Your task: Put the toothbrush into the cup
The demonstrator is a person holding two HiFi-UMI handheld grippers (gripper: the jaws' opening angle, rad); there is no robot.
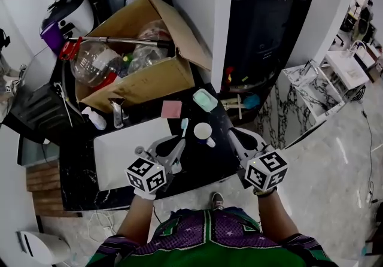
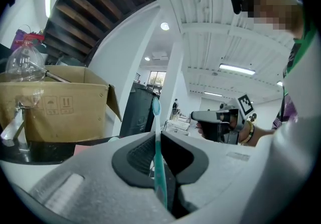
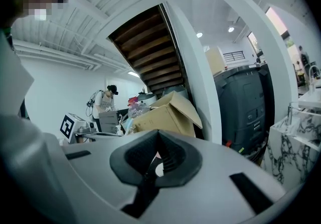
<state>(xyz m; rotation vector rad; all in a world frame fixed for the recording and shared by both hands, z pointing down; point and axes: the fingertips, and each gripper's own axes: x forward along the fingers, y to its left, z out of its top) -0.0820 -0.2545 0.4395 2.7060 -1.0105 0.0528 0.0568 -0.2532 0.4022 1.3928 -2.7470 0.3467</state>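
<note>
My left gripper (image 1: 175, 145) is shut on a teal toothbrush (image 1: 183, 128), held low over the black table. The brush's pale head points away from me toward the white cup (image 1: 203, 132), which stands upright just to its right. In the left gripper view the toothbrush (image 2: 159, 165) runs up between the dark pads, its head rising past the jaw tips. My right gripper (image 1: 233, 137) hovers right of the cup, shut with nothing in it. In the right gripper view its jaws meet (image 3: 159, 146), and a sliver of white shows past them.
A white board (image 1: 128, 149) lies under the left gripper. Behind stand an open cardboard box (image 1: 143, 74) of plastic bottles, a pink pad (image 1: 171, 109), a teal soap case (image 1: 205, 100) and a white spray bottle (image 1: 94, 118). A marble stand (image 1: 311, 89) is at the right.
</note>
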